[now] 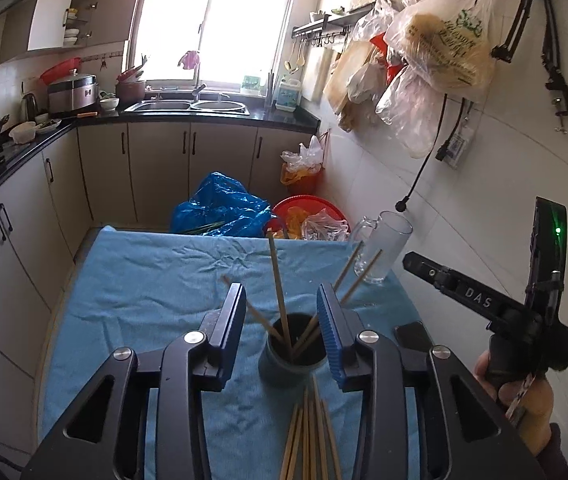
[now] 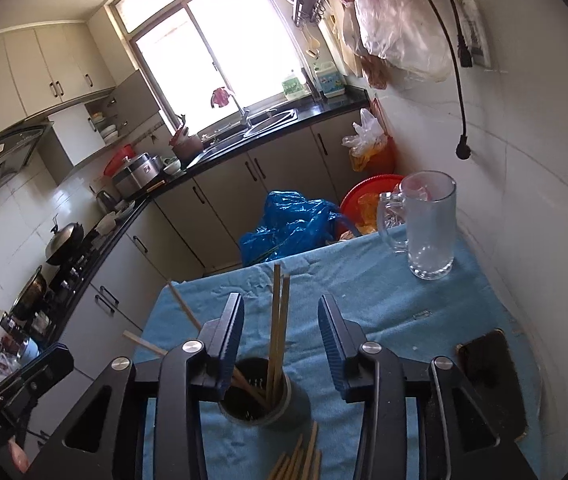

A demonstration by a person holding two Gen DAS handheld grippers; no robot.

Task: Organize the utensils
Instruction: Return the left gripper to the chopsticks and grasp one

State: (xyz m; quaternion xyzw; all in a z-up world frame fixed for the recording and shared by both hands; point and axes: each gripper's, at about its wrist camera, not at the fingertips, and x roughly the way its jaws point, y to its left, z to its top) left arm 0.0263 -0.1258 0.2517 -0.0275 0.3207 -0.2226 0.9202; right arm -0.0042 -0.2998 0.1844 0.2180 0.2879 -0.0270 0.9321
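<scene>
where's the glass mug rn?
The glass mug stands upright and empty at the far right corner of the blue cloth, by the white wall, beyond the dark holder with chopsticks.

Right claw [image 2: 280, 336] hanging open over dark holder [image 2: 262, 402]; chopsticks [image 2: 276, 328] standing inside it; glass mug [image 2: 424, 224] sitting at 2 o'clock on desk [image 2: 364, 280].

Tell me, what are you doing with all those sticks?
A person is sorting chopsticks with a gripper in each hand. Some chopsticks already stand in a dark holder cup on the blue cloth. More loose chopsticks lie in a bunch in front of the cup. The left gripper and the right gripper are both open and holding nothing, poised near the cup. An empty glass mug stands at the cloth's far right corner.
</scene>
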